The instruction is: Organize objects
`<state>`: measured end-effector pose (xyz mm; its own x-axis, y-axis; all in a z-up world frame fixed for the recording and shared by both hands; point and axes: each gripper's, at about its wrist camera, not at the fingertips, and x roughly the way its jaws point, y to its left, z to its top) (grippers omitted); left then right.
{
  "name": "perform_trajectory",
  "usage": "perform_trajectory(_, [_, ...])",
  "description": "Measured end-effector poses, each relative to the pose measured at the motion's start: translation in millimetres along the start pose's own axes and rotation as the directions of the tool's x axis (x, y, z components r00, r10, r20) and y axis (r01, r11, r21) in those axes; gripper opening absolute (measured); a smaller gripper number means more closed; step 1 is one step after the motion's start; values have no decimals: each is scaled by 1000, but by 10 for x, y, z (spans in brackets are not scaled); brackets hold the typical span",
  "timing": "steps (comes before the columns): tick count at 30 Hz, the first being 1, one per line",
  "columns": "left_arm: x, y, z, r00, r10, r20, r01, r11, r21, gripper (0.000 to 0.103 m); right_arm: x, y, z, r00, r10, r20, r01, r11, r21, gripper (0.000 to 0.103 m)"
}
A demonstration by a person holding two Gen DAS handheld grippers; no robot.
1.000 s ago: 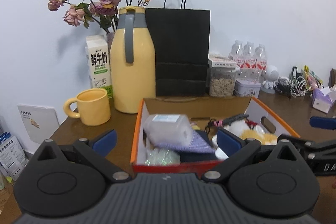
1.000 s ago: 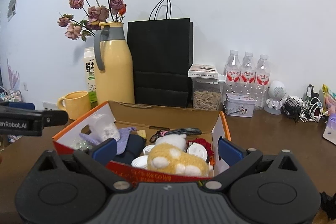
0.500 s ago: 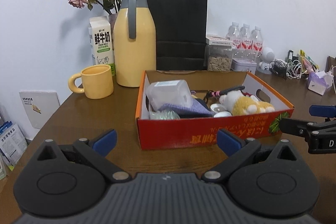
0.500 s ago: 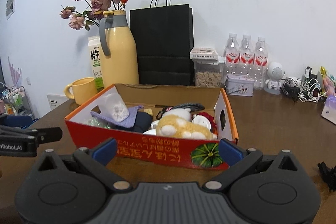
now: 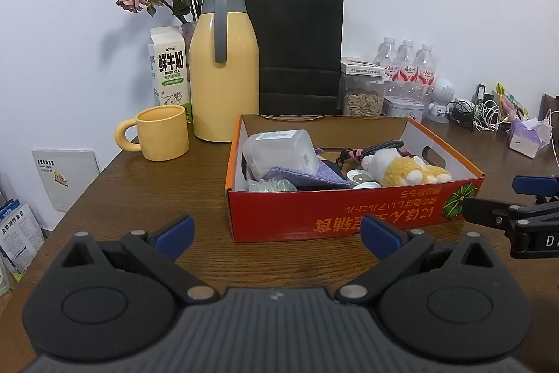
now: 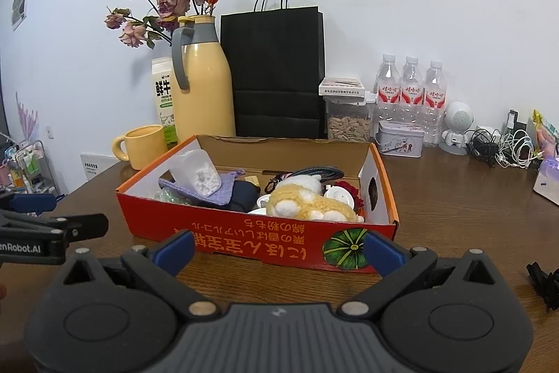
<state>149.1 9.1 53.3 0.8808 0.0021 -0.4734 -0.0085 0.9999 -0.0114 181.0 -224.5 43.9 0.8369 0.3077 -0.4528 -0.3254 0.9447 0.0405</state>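
A red cardboard box (image 5: pixel 353 215) sits in the middle of the frame on the brown tabletop (image 5: pixel 139 198). Inside it lie a clear plastic tub (image 5: pixel 279 151), a purple cloth (image 5: pixel 304 176) and a yellow and white plush toy (image 5: pixel 405 167). Some small white round things sit beside the toy, but they are too small to name.

The left hand-held gripper (image 5: pixel 276 229) is at the bottom of the frame, wide open and holding nothing, just in front of the box. The right hand-held gripper (image 6: pixel 277 245) is also wide open and empty, low in its frame, close to the box's front wall.

Behind the box, in the upper middle, stand a yellow jug (image 5: pixel 223 69), a black paper bag (image 5: pixel 300 48) and a milk carton (image 5: pixel 169 69). A yellow mug (image 5: pixel 160 132) is at the left.
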Motion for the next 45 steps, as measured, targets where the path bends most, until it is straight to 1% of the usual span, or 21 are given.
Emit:
perform_trajectory(38, [-4,-22,-27,1000,-2,-2,2,1000,-1,103,4,1,-5,1000,0,-2,0,1000,0,103])
perform_trajectory(45, [-49,-56,-70,1000,-27,9,27,1000,5,103,-1,5,-10,1000,0,-3,0,1000,-1,103])
